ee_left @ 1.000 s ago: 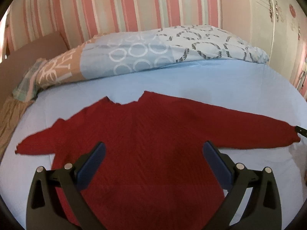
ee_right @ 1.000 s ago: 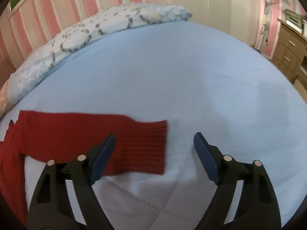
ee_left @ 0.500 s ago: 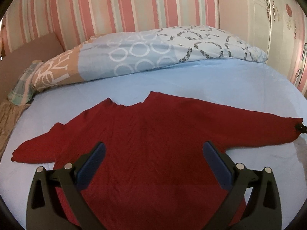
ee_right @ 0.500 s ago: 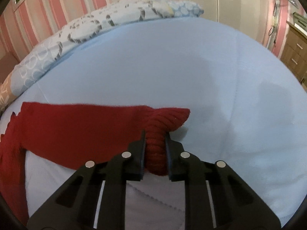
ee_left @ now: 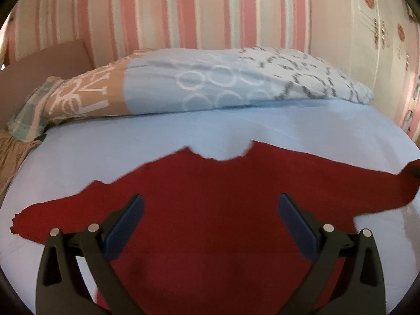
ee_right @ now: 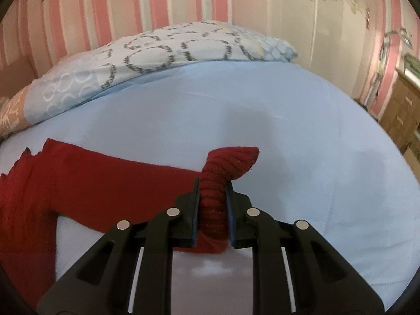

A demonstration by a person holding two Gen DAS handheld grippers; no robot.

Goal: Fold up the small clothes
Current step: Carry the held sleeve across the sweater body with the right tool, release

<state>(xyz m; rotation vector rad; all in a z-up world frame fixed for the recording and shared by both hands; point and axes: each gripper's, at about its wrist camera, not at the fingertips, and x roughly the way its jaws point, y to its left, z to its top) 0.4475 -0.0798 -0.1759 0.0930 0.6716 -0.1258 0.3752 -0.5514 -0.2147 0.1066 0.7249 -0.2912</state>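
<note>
Headboard: brown panel [ee_left: 50, 57] at the far left, against the striped wall.
Wall: pink, white and pale green stripes [ee_left: 199, 10] behind the bed.
Duvet: folded roll [ee_left: 210, 84] along the head of the bed, tan with white lettering at its left end, pale blue with ring patterns to the right.
Bed: pale blue sheet [ee_left: 288, 126], smooth, carrying the garment.
Red sweater: knitted [ee_left: 210, 197], lying flat on the sheet with its neckline toward the duvet; left sleeve stretched flat toward the left edge, body spread under the left tool.
Left hand-held gripper: [ee_left: 210, 220] above the sweater's body, blue-padded fingers [ee_left: 126, 223] spread wide, nothing between them.
Right sleeve: runs out to the right [ee_right: 118, 178] from the sweater's shoulder, mostly flat on the sheet.
Cuff: ribbed end [ee_right: 231, 160] bunched and raised off the sheet, its tip sticking out past the fingertips.
Right hand-held gripper: [ee_right: 212, 191] pressed together, pinching the cuff between its pads.
Dresser: wooden drawers [ee_right: 401, 110] at the far right, beside the bed.
</note>
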